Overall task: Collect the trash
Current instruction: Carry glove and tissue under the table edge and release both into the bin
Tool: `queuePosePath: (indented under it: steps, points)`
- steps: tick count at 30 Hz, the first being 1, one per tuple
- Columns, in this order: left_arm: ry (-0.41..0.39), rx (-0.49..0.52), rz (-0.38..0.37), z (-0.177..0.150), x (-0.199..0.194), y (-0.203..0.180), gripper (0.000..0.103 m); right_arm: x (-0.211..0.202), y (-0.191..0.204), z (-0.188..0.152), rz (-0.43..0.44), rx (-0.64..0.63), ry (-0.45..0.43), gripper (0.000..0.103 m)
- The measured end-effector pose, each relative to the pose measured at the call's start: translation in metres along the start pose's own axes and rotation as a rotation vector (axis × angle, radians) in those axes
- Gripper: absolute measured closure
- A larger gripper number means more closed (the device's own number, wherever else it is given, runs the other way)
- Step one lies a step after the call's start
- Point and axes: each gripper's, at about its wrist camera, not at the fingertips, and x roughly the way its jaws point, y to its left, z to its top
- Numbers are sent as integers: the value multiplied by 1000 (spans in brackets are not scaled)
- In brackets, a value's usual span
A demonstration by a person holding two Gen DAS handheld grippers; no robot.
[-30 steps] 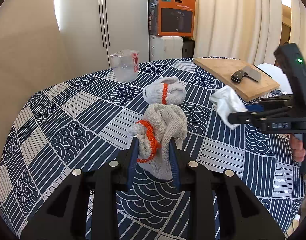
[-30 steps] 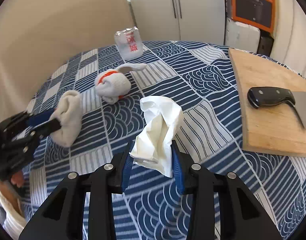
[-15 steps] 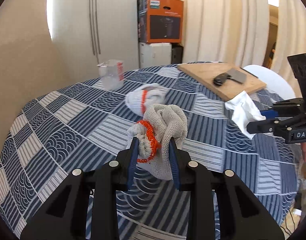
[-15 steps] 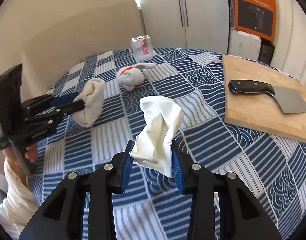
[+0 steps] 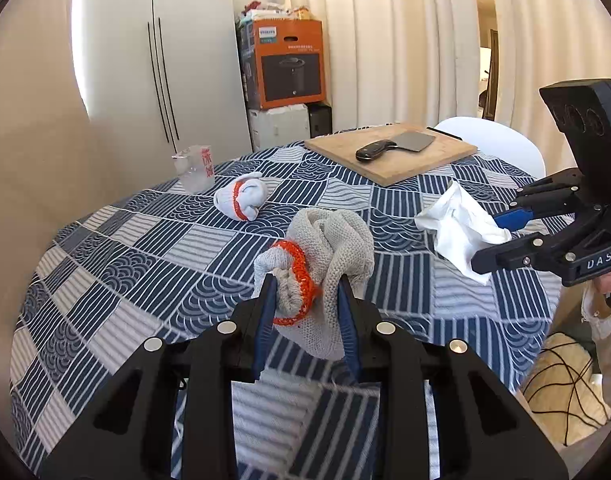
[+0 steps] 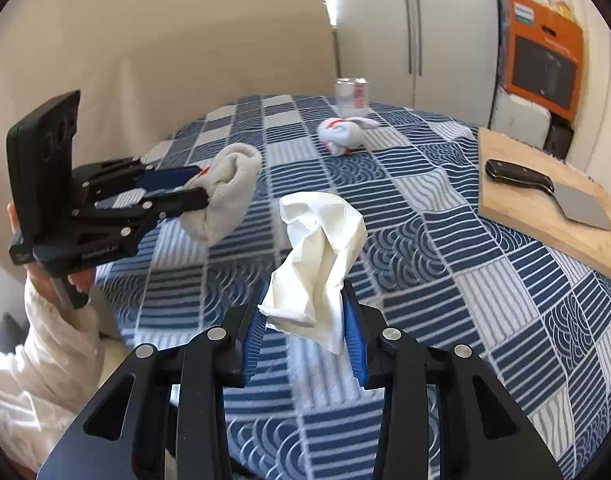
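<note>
The left gripper (image 5: 305,312) was clamped on a bunched grey knit glove (image 5: 325,256) with an orange cuff, its blue-padded fingers (image 5: 265,320) pressed against both sides, holding it lifted above the blue patterned tablecloth (image 5: 145,264). The right gripper (image 6: 305,320) was likewise closed around a crumpled white tissue (image 6: 325,248), raised off the cloth. Each gripper appeared in the other's view, side by side near the table's front edge. A second glove (image 5: 243,198), white with an orange cuff, lay on the cloth farther back, just beside a clear plastic cup (image 5: 195,168). A cleaver (image 5: 393,148) rested on a wooden cutting board (image 5: 425,164) at the far right
</note>
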Motion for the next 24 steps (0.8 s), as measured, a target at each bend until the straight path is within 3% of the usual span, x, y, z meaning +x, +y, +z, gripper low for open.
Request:
queuePosePath:
  steps: [12,15,18,24]
  points:
    - [-14,75,-42,-47,-49,-41,72,-36,53,-63,49,-128,-12,69]
    - [-22,70,-120,-56,-65,-46,72,-42,61,-75,65,-148,-10,69]
    - [-29,84,-148,-65,-78,-51,72,-44,68,-86,73,-161,1,69]
    - [24,107,-153,-92,-90,-57,71,-43,80,-105,88,-188,31,69]
